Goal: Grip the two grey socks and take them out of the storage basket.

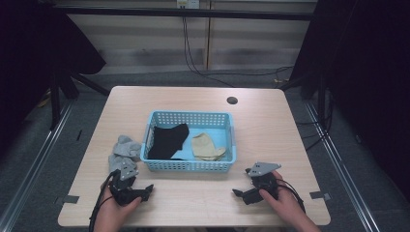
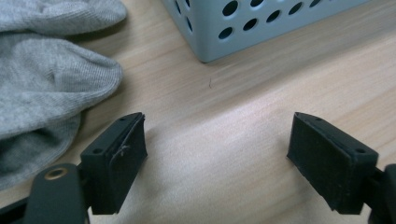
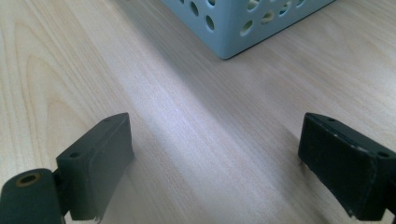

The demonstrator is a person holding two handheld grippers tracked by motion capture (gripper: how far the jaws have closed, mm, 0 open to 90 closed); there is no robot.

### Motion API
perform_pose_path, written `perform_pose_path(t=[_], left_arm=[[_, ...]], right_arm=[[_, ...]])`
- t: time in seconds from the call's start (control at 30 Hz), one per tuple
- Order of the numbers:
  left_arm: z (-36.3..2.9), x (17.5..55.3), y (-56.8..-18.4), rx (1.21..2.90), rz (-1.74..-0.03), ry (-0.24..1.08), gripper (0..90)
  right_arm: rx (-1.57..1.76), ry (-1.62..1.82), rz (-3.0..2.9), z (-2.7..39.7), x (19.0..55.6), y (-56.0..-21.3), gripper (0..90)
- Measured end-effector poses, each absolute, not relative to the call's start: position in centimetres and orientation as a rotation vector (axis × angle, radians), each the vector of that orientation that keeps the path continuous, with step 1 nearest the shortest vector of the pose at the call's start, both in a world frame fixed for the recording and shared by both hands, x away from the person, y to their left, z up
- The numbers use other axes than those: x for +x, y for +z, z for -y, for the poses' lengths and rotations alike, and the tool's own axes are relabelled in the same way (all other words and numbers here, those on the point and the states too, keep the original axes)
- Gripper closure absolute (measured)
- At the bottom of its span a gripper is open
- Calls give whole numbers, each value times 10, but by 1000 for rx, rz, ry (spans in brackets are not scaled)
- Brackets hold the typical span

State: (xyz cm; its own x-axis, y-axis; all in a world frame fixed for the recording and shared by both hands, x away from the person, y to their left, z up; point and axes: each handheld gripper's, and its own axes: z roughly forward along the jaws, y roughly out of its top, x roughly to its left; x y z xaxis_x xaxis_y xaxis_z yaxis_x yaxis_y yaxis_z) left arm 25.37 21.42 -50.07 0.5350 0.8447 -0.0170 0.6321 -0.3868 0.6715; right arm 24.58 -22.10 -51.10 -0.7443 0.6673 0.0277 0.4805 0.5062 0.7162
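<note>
A light blue perforated basket stands at the middle of the wooden table. Inside it lie a black sock on the left and a beige sock on the right. Grey socks are heaped on the table against the basket's left side. My left gripper rests low near the front left edge, just below the grey socks. Its jaws stand open with bare wood between them in the left gripper view, the grey sock to their left. My right gripper sits at the front right, open over bare wood.
A basket corner lies ahead of the left jaws, and another corner lies ahead of the right jaws. A round hole sits near the table's far edge. Grey tape pieces mark the front corners. Cables run on the floor behind.
</note>
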Motion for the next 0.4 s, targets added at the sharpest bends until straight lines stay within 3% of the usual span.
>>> perform_pose_path(t=[0.4], left_arm=[[-219, 254, -506, 2100, -1146, 447, 146]], right_arm=[[973, 1070, -2498, 221, 246, -511, 96]])
